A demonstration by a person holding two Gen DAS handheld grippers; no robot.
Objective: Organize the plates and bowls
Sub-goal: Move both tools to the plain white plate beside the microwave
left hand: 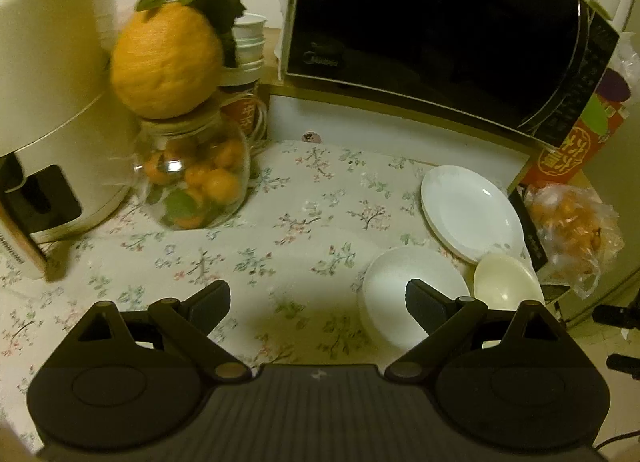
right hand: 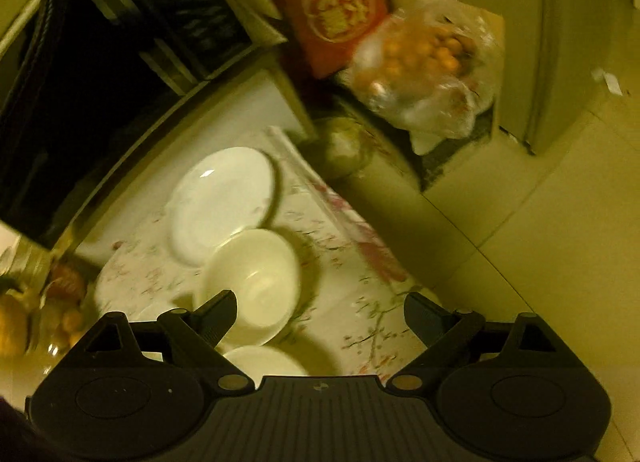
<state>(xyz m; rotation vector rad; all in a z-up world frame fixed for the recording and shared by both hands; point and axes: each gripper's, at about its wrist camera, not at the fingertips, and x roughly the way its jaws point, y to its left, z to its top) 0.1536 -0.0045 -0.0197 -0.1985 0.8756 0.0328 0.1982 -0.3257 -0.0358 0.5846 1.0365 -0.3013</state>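
Both the left gripper (left hand: 318, 302) and the right gripper (right hand: 319, 312) are held wide open and empty above the flowered tablecloth (left hand: 240, 230), where stacked plates (left hand: 470, 210) and two bowls (left hand: 404, 286) are gathered at the right edge, evidently for sorting.

I'm looking at a home kitchen corner, lit dim and yellowish. A black-fronted microwave (left hand: 436, 34) sits on a raised ledge above a table covered in a floral cloth (left hand: 248, 238). A cream countertop appliance (left hand: 52, 74) stands at the left, beside a glass jar of small oranges (left hand: 192, 178) topped by a big citrus fruit (left hand: 166, 62). White plates (left hand: 470, 210) and bowls (left hand: 408, 286) rest on the cloth, a plastic bag of fruit (right hand: 424, 62) and a red printed box (right hand: 336, 6) nearby.
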